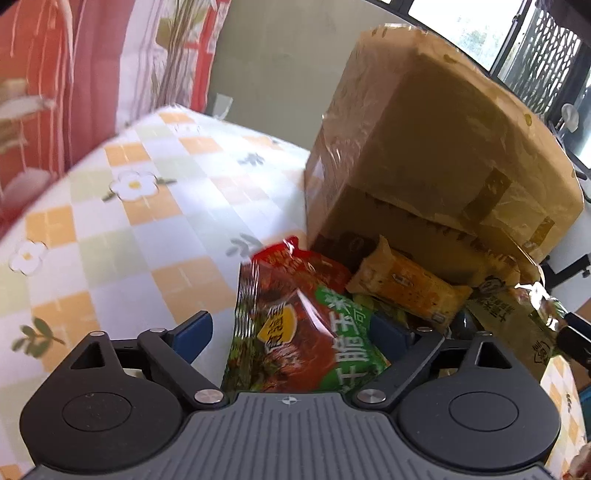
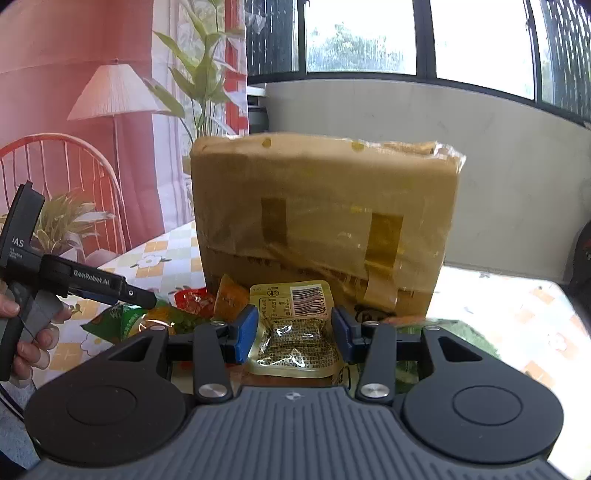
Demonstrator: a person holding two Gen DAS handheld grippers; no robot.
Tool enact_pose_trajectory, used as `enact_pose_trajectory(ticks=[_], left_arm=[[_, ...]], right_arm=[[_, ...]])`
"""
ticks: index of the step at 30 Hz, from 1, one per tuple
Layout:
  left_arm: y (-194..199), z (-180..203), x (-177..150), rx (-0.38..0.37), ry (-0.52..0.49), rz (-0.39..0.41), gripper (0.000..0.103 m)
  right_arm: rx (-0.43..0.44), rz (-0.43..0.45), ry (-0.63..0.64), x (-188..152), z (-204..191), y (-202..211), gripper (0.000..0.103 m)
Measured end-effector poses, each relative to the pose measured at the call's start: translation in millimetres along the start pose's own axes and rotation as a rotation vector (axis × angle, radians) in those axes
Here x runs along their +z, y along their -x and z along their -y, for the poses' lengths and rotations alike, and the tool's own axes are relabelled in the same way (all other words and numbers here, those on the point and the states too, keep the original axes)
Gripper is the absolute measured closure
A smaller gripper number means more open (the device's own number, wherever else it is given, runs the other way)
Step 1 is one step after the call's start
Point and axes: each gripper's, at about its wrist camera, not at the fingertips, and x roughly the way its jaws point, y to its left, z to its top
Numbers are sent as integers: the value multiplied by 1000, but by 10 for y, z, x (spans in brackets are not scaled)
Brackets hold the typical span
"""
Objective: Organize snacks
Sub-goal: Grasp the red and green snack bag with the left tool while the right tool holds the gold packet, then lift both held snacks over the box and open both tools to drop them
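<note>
Daylit windows (image 2: 360, 35) above a pale wall (image 2: 498, 155); a printed backdrop (image 2: 74, 74) hangs left.

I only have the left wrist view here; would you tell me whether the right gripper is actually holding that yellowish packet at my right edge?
Observer: Yes, the right gripper is shut on the yellow packet, with a blue pad pressing on each side.
Operator: Thank you. Which face is turned toward its camera?
Observer: The printed back, with a barcode near its top right corner.
Operator: And what is behind the packet?
Observer: The cardboard box stands behind it, with two tape strips on the face toward that camera.
</note>
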Motion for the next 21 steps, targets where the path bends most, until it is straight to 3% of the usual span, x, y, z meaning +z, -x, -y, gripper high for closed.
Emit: enact_pose_trajectory(ticks=[7, 9, 10, 11, 15, 21], left_arm=[[-113, 30, -144, -60, 24, -25, 4], [-119, 70, -172, -74, 6, -21, 13], [-95, 87, -174, -92, -3, -10, 29], [-60, 110, -162, -106, -11, -1, 31], [76, 240, -151, -39, -92, 24, 35], [520, 270, -5, -60, -94, 122, 35]], right_arm=[[12, -21, -17, -48, 6, -56, 57], [13, -23, -20, -57, 10, -52, 57], [12, -23, -23, -63, 13, -50, 57], [12, -22, -25, -65, 16, -45, 57], [9, -10, -24, -47, 6, -5, 57], [12, 37, -7, 64, 7, 120, 57]])
